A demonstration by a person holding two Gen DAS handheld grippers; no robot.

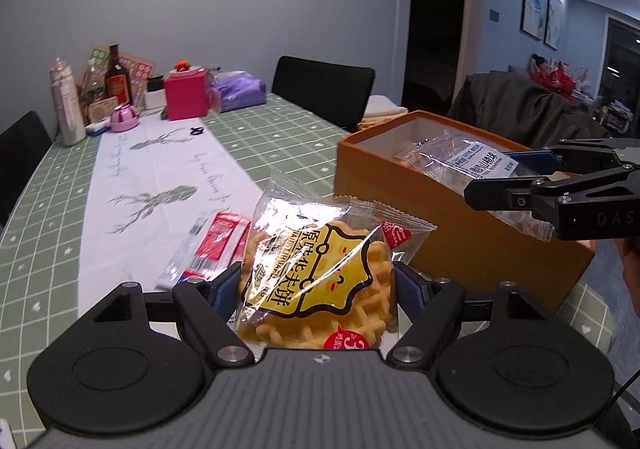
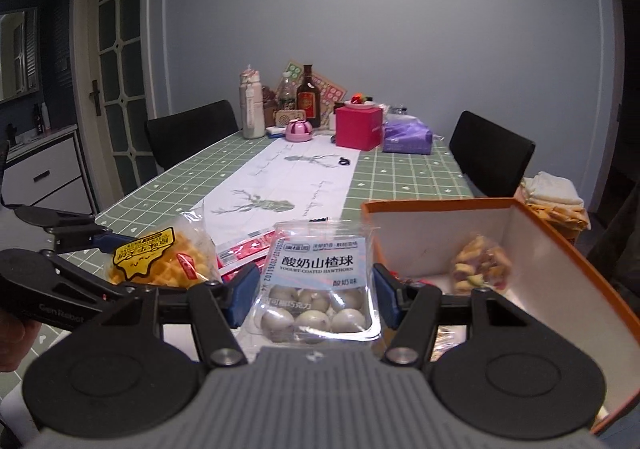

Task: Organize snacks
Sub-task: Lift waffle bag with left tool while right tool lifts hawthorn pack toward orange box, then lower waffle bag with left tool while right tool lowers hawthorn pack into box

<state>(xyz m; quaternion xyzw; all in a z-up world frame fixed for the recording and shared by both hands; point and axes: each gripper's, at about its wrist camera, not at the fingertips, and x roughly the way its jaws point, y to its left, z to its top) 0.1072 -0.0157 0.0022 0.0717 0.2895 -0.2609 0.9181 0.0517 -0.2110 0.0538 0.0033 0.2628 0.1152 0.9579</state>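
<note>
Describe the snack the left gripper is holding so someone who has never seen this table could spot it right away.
Start at the orange box on the green checked table. Just left of it, the left gripper holds a clear waffle packet. Unlike the red packets lying beside it, it shows a golden grid-patterned waffle under a yellow label.

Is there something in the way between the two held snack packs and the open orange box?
Nothing visible. The orange cardboard box is open-topped, with a mixed-snack bag inside and bare floor around it for the waffle pack and hawthorn-ball pack.
</note>
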